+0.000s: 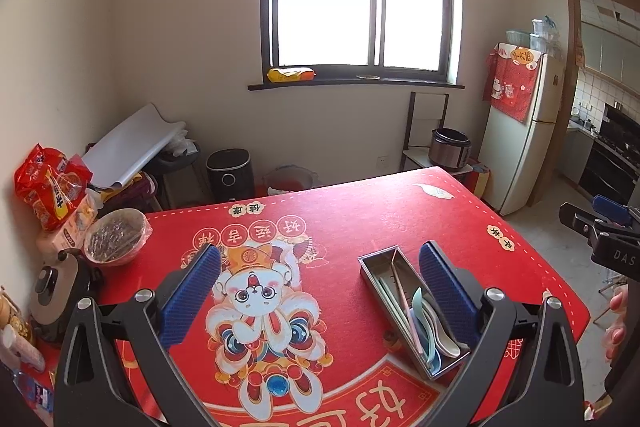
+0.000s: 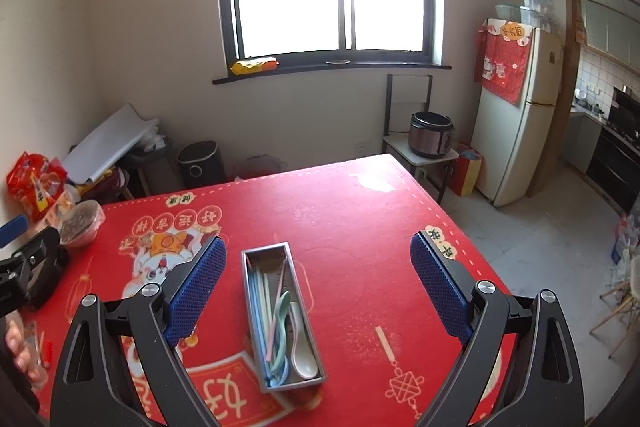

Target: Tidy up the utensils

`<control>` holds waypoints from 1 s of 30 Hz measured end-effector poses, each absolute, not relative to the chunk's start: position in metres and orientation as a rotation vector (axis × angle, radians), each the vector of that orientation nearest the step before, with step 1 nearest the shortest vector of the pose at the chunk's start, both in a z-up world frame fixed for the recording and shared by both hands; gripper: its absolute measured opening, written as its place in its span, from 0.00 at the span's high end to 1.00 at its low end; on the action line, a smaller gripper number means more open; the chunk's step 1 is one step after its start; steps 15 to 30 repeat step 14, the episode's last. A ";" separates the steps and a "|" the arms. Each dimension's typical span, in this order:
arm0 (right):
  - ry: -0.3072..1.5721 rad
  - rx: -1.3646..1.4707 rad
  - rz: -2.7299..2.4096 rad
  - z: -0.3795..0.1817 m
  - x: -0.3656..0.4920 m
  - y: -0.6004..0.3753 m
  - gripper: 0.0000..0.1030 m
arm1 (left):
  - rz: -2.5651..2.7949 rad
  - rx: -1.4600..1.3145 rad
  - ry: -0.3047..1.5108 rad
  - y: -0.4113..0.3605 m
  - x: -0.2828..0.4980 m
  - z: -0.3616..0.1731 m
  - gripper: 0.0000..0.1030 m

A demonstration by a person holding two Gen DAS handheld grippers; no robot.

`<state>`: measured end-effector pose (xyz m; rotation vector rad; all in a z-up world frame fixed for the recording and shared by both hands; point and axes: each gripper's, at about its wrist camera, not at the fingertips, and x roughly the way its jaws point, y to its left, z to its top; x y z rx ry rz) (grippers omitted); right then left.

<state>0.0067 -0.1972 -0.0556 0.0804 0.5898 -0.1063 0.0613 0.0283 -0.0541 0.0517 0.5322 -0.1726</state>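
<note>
on red mat point(image 2: 360, 211), rectangular steel tray point(image 2: 282, 315)

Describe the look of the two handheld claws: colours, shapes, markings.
Both look alike. The left claw has black, angular, cut-out arms, silver round bolts and blue, textured, rectangular pads. The right claw matches; seen from the left view, its black body carries white letters "DAS". No cables visible.

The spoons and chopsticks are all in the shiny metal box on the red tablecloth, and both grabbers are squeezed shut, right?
Not quite. The spoons and chopsticks are in the metal box on the red tablecloth, but both grabbers are wide open. The right wrist view shows the right gripper spread apart around the box, and the left wrist view shows the left gripper open too.
</note>
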 end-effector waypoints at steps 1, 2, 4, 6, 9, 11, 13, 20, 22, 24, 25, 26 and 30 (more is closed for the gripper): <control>0.589 0.080 -0.113 -0.056 0.006 -0.198 0.12 | -0.175 0.050 0.531 0.028 0.062 -0.055 0.06; 0.591 0.079 -0.122 -0.056 0.006 -0.198 0.12 | -0.178 0.049 0.531 0.028 0.062 -0.055 0.06; 0.591 0.074 -0.140 -0.056 0.006 -0.201 0.12 | -0.185 0.047 0.532 0.027 0.063 -0.056 0.06; 0.591 0.070 -0.150 -0.055 0.006 -0.202 0.12 | -0.186 0.047 0.530 0.026 0.064 -0.055 0.06; 0.594 0.071 -0.160 -0.055 0.005 -0.204 0.12 | -0.192 0.047 0.530 0.024 0.065 -0.055 0.06; 0.594 0.071 -0.164 -0.055 0.005 -0.206 0.12 | -0.194 0.046 0.530 0.023 0.066 -0.055 0.06; 0.593 0.072 -0.166 -0.054 0.004 -0.206 0.12 | -0.198 0.046 0.534 0.022 0.067 -0.055 0.06; 0.594 0.073 -0.168 -0.054 0.004 -0.207 0.12 | -0.203 0.044 0.536 0.022 0.067 -0.055 0.06; 0.594 0.073 -0.168 -0.054 0.004 -0.207 0.12 | -0.203 0.044 0.536 0.022 0.067 -0.055 0.06; 0.594 0.073 -0.168 -0.054 0.004 -0.207 0.12 | -0.203 0.044 0.536 0.022 0.067 -0.055 0.06; 0.594 0.073 -0.168 -0.054 0.004 -0.207 0.12 | -0.203 0.044 0.536 0.022 0.067 -0.055 0.06; 0.594 0.073 -0.168 -0.054 0.004 -0.207 0.12 | -0.203 0.044 0.536 0.022 0.067 -0.055 0.06; 0.594 0.073 -0.168 -0.054 0.004 -0.207 0.12 | -0.203 0.044 0.536 0.022 0.067 -0.055 0.06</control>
